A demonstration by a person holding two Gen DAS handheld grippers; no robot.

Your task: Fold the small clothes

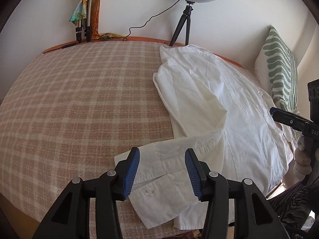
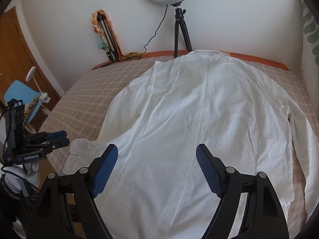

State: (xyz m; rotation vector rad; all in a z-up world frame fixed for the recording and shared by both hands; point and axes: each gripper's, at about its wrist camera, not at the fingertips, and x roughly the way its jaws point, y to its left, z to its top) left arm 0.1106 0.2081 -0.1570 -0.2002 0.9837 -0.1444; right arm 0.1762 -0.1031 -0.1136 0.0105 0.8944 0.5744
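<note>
A white long-sleeved shirt lies back up on the checked bed cover, collar toward the wall. It also shows in the left wrist view. Its left sleeve is bent so the cuff lies near the bed's front edge. My left gripper is open just above that cuff, a finger on each side, holding nothing. It also shows at the left of the right wrist view. My right gripper is open and empty above the shirt's lower back.
A ring light on a black tripod stands at the wall behind the collar. A folded tripod with a scarf leans at the back left. A green-striped pillow stands at the right. A blue chair is left of the bed.
</note>
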